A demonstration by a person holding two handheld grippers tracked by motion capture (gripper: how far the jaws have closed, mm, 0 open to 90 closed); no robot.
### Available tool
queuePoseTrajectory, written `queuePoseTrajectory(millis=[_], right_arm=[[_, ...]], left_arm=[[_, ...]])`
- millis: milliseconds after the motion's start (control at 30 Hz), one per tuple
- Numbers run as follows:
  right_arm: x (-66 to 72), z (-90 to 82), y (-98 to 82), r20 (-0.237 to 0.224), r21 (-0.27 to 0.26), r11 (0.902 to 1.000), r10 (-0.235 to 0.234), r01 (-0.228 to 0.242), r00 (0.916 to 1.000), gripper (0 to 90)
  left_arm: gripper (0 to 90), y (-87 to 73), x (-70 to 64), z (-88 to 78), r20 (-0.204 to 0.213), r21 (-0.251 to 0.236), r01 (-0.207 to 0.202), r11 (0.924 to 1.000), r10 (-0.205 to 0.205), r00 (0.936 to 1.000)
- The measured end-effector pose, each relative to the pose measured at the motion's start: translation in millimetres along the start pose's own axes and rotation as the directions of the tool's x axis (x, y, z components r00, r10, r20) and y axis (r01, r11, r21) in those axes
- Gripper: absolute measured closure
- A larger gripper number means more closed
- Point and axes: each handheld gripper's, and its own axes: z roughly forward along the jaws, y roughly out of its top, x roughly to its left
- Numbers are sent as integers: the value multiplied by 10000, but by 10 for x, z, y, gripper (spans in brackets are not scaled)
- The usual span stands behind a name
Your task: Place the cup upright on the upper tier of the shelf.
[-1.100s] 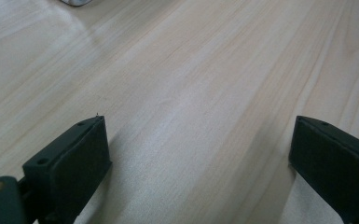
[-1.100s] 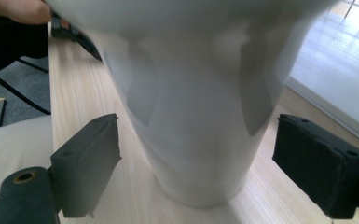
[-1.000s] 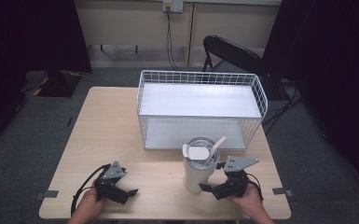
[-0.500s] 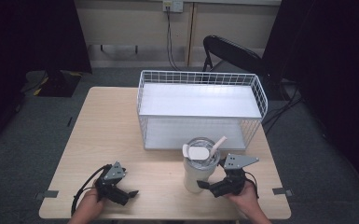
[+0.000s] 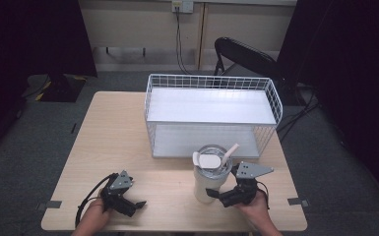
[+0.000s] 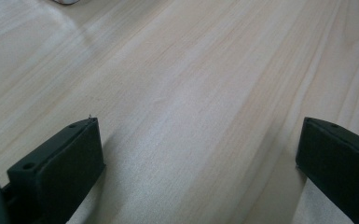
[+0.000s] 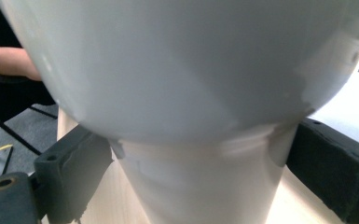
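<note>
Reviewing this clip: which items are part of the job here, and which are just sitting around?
In play:
- white tumbler with lid and straw, its narrow base between the right gripper's jaws
- wire basket just behind it, a likely destination

Idle or background:
- left gripper, open over bare table
- black chair
- wall cables

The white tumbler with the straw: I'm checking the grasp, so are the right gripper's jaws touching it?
Touching. In the right gripper view, both black jaws press the white tumbler at its narrow lower body, no gap showing.
</note>
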Motion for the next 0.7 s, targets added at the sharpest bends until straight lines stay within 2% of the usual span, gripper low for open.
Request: queuePoseTrajectory(millis=[167, 600, 700], right_arm=[[9, 39, 0, 83, -96, 9999, -45, 45, 10000, 66], [-14, 83, -18, -58, -343, 9994, 7, -9, 10000, 58], [-6, 97, -11, -69, -339, 9994, -103, 101, 9999, 59]], left_arm=[[0, 0, 0, 0, 1, -6, -7, 10000, 7, 10000], [0, 0, 0, 1, 1, -7, -2, 10000, 2, 10000], [0, 0, 0, 1, 2, -9, -3, 10000, 3, 10000]])
